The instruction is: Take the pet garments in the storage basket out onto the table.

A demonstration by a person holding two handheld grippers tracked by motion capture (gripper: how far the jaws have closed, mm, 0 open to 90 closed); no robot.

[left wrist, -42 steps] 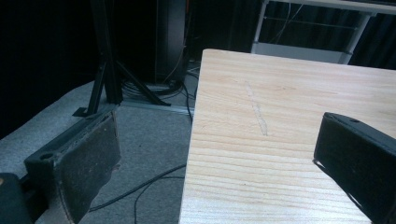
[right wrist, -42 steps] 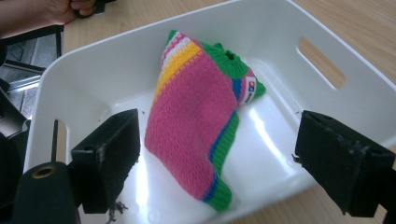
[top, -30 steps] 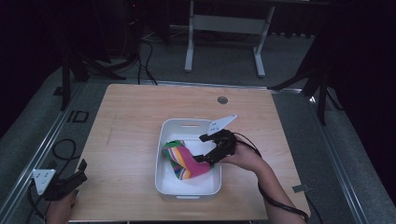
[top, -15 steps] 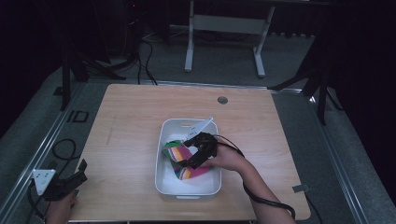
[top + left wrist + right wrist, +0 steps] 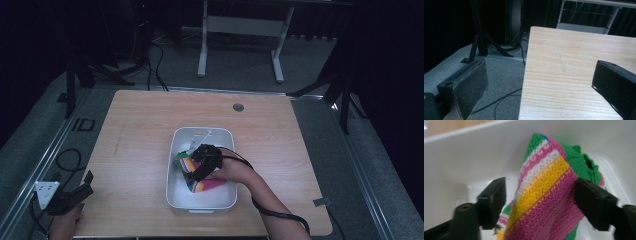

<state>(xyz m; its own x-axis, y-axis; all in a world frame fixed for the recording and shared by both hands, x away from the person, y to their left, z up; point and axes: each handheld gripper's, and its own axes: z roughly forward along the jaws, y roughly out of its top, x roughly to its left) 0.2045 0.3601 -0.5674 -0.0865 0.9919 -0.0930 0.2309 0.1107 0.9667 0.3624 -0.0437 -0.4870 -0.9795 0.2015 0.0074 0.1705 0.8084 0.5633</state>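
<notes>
r tongs (image 5: 196, 172) down inside white bin (image 5: 176, 150), mid counter (image 5: 140, 125). jaws have just been closing around striped knit sock (image 5: 546, 192), which lies bunched on bin floor w/ a fold sticking up. right-hand pad seems to touch the knit, left-hand pad is apart w/ a gap, so no grip yet; prob. going for the raised fold since it's easiest to pinch. l tongs (image 5: 75, 192) parked off near-left counter corner, jaws wide, nothing between, likely just waiting out of the way.
</notes>
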